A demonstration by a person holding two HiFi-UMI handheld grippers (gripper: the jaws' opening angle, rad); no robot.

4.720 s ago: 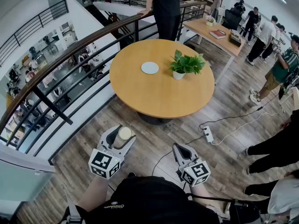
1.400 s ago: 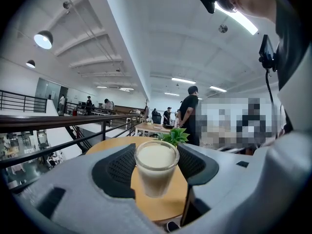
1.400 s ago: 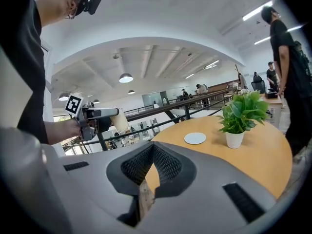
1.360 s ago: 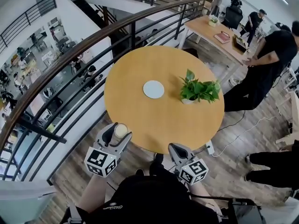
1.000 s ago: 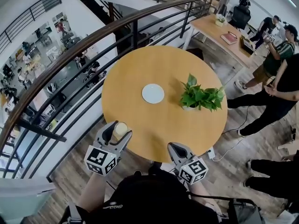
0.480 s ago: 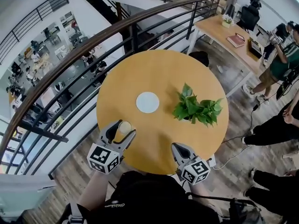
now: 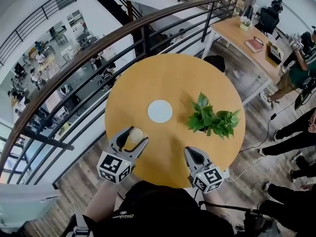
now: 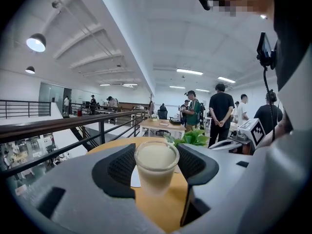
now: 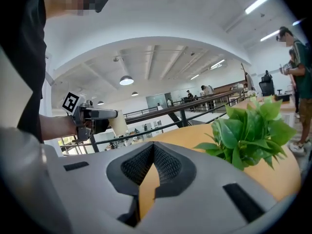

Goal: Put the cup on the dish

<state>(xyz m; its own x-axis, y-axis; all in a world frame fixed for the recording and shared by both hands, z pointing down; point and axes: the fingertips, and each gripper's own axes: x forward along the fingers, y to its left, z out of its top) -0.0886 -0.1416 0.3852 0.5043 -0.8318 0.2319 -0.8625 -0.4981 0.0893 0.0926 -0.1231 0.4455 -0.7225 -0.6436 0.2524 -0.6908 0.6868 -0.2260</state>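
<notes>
A clear cup (image 7: 137,134) of creamy drink sits upright between the pads of my left gripper (image 7: 134,136), which is shut on it above the near left part of the round wooden table (image 7: 182,78). In the left gripper view the cup (image 8: 156,161) fills the gap between the jaws. The white dish (image 7: 160,111) lies flat on the table just beyond the cup, and a sliver of the dish (image 8: 135,177) shows behind it. My right gripper (image 7: 193,153) hovers over the table's near edge, shut with nothing in it (image 9: 153,149).
A potted green plant (image 7: 212,118) stands on the table right of the dish. A dark railing (image 7: 74,53) with an open drop behind it runs along the left. A wooden desk (image 7: 247,31) and several people are at the far right.
Both grippers have moved forward, from short of the table to above its near edge. The cup stays in the left gripper and is closer to the dish.
</notes>
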